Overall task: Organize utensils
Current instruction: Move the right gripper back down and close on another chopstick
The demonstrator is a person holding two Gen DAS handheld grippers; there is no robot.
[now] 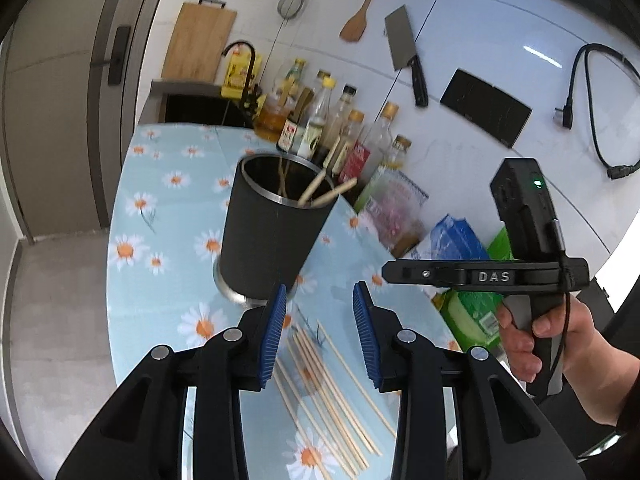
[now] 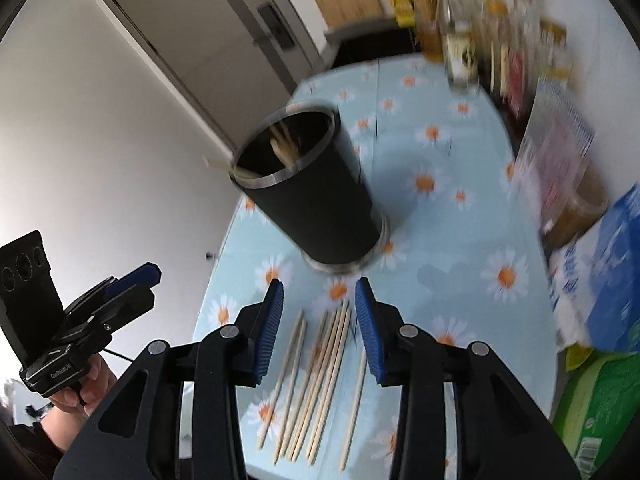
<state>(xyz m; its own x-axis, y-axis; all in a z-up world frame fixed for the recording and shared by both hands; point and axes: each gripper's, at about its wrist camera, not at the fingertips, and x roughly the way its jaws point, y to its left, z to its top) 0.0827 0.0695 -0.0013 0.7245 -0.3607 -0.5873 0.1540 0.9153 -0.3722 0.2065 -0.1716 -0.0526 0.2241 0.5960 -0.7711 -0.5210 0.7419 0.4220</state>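
Observation:
Several bamboo chopsticks (image 1: 328,380) (image 2: 320,360) lie side by side on the daisy-print tablecloth (image 1: 168,216) (image 2: 440,184). Behind them stands a black cylindrical holder (image 1: 272,232) (image 2: 316,208) with a few chopsticks leaning inside. My left gripper (image 1: 320,292) hovers open above the loose chopsticks with nothing between its blue pads. My right gripper (image 2: 320,284) is also open over the same pile, its pads empty. In the left wrist view the right gripper (image 1: 388,272) shows side-on, held by a hand. In the right wrist view the left gripper (image 2: 146,276) is at the left.
A row of sauce and oil bottles (image 1: 340,128) (image 2: 480,40) lines the wall side of the table. A blue bag (image 1: 456,236) (image 2: 608,280) and green packs (image 1: 476,312) (image 2: 600,400) sit to the right. The table's rounded edge drops off at the left. A cleaver (image 1: 404,48) hangs on the wall.

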